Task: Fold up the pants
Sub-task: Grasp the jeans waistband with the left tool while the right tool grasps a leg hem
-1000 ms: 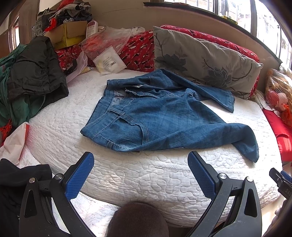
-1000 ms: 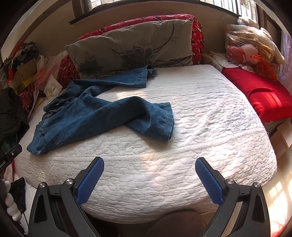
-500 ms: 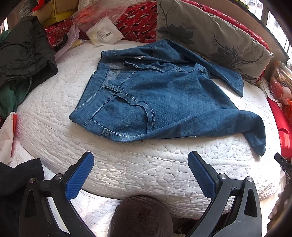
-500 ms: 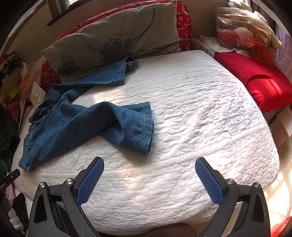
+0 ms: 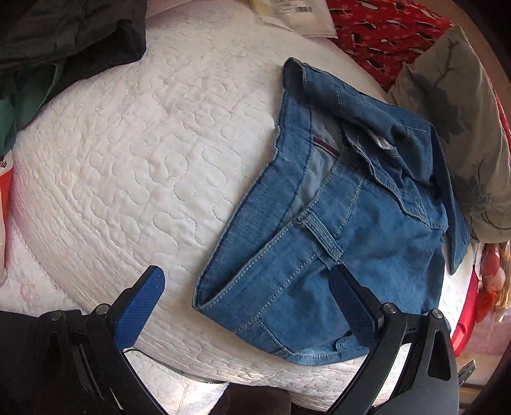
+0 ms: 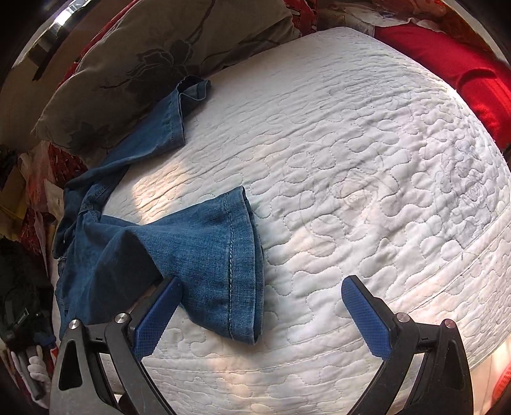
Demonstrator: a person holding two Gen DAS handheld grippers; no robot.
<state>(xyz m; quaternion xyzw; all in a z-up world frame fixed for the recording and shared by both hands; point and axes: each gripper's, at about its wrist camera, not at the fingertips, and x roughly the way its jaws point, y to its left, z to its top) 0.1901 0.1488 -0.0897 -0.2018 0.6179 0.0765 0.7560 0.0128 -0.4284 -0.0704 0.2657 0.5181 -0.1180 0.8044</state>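
Note:
Blue jeans (image 5: 345,230) lie crumpled on a white quilted mattress (image 5: 153,153). In the left wrist view the waistband end is close. My left gripper (image 5: 246,284) is open, low over the waistband's near corner, its right finger over the denim. In the right wrist view the near leg's hem (image 6: 236,265) lies just ahead. My right gripper (image 6: 262,293) is open around the hem's near corner, empty. The far leg's hem (image 6: 182,108) rests by a grey pillow (image 6: 153,64).
Dark and green clothes (image 5: 57,48) are piled at the mattress's left. A grey floral pillow (image 5: 460,121) and red patterned cushion (image 5: 383,28) line the back. A red cushion (image 6: 447,64) lies at the right. Bare mattress (image 6: 367,175) spreads right of the hem.
Both grippers have moved forward and down to the jeans. The left has closed in on the waistband corner, the right on the near leg's hem. Both stay open.

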